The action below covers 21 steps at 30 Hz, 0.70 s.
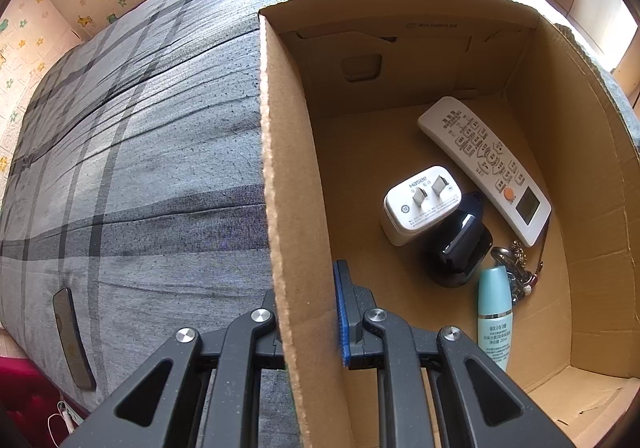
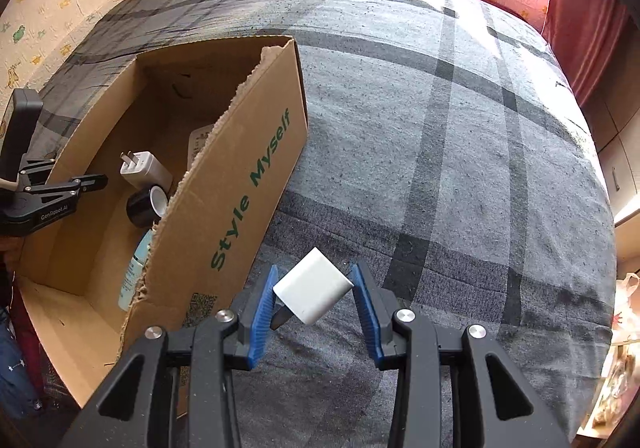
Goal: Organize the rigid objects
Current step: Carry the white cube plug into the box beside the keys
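Grey plaid bed: we are steadying the cardboard box, left gripper fingers straddling its wall, while right gripper fingers are pinching a white charger beside it for boxing.

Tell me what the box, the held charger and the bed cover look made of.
Box: corrugated cardboard, matte brown; torn, fuzzy top edge.
Charger between the right gripper pads: likely smooth white plastic, satin sheen, with a metal prong.
Bed cover: woven fabric, matte grey plaid, creased and speckled.
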Each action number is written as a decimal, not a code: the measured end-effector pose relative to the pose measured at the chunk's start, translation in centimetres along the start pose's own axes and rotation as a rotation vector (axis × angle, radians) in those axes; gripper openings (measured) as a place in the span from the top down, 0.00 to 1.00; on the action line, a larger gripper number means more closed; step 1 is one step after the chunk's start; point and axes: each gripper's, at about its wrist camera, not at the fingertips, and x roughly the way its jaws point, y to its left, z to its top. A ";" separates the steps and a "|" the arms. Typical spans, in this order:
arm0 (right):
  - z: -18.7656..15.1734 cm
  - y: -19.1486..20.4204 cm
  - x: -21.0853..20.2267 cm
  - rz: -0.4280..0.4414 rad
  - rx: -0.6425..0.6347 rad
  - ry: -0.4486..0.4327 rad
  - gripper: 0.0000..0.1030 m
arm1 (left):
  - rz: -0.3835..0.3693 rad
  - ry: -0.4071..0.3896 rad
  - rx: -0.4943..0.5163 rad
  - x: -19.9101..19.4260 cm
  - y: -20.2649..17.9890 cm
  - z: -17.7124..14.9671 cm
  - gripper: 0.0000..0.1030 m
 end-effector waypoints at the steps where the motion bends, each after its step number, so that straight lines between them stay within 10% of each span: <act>1: 0.0 0.1 -0.3 -0.003 0.000 0.000 0.60 | 0.000 0.000 0.000 0.0 0.0 0.0 0.84; 21: 3.2 3.2 -5.1 -0.035 -0.007 0.003 0.60 | -0.005 -0.003 -0.002 -0.3 -0.1 0.0 0.84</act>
